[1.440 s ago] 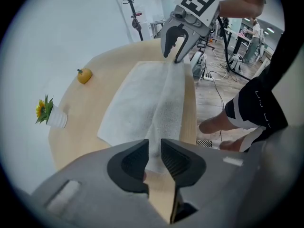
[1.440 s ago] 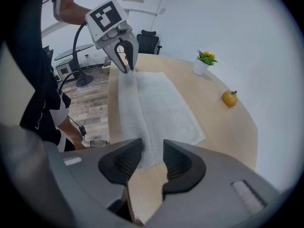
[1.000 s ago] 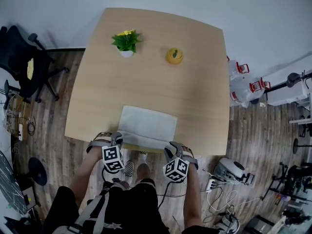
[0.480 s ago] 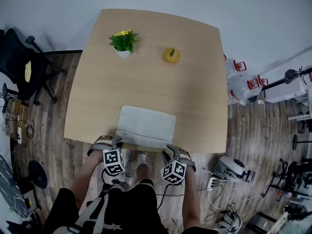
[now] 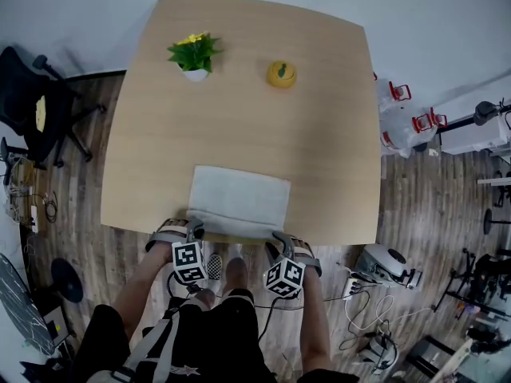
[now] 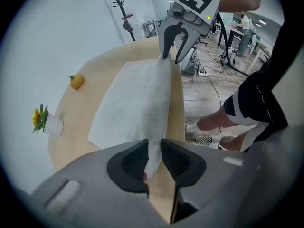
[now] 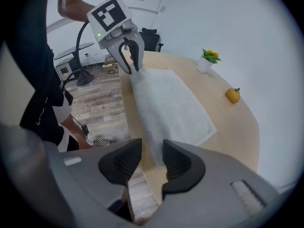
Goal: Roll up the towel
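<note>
Both corners first: left fingers clamp the white cloth towel; right fingers, just closing around it, aren't yet pinching; then I'd roll evenly.

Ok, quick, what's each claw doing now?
Left gripper: closed on a corner of the white rectangular cloth towel.
Right gripper: open, just been closing, towel edge between jaws.

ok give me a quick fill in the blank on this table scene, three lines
1. The towel on the wooden table is ___ in colour.
2. The potted plant has ___ flowers.
3. In the head view, the yellow fruit sits to the plant's ___.
Missing words: white; yellow; right.
</note>
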### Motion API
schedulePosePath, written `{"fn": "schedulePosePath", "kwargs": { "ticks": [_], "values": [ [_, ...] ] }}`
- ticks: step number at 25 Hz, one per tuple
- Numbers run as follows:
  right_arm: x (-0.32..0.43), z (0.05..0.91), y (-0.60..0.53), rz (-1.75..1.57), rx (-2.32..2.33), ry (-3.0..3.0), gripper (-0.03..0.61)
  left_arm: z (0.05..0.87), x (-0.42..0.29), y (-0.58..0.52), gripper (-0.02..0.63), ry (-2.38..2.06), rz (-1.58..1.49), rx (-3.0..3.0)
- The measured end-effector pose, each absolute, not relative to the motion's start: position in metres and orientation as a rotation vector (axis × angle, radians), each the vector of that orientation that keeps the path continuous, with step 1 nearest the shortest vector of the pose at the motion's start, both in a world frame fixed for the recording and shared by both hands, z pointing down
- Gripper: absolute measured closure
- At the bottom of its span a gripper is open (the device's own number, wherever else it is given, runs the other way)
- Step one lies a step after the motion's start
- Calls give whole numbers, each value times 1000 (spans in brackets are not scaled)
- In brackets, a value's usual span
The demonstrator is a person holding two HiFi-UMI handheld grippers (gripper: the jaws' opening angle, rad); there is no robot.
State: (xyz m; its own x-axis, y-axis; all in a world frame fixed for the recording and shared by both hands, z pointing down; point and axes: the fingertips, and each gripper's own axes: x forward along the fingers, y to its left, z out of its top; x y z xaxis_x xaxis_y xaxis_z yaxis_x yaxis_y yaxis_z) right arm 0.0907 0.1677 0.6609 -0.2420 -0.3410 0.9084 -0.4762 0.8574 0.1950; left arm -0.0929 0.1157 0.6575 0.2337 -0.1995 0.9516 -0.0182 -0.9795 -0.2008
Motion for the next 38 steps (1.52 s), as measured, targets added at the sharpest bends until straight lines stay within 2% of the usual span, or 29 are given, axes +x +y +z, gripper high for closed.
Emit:
{"fn": "schedulePosePath", "kwargs": {
  "ticks": [14,21,26,34,36,38],
  "values": [
    [93,666,163,143,598,-1862,437,667,-94,124,515,162,-1893,-2354],
    [92,667,162,139,594,-1862,440,669,-95,128,491,159,-1916,-2360],
    [93,667,157,135,596,-1858,460,669,-95,128,494,126,-1925,-2373],
    [93,669,156,143,587,-1855,471,670,-95,127,516,109,-1934,-2378],
    [93,669,156,145,586,-1854,472,670,-95,122,572,136,-1920,-2360],
    [93,670,156,145,587,-1853,474,670,-95,120,571,138,-1916,-2354]
  ]
}}
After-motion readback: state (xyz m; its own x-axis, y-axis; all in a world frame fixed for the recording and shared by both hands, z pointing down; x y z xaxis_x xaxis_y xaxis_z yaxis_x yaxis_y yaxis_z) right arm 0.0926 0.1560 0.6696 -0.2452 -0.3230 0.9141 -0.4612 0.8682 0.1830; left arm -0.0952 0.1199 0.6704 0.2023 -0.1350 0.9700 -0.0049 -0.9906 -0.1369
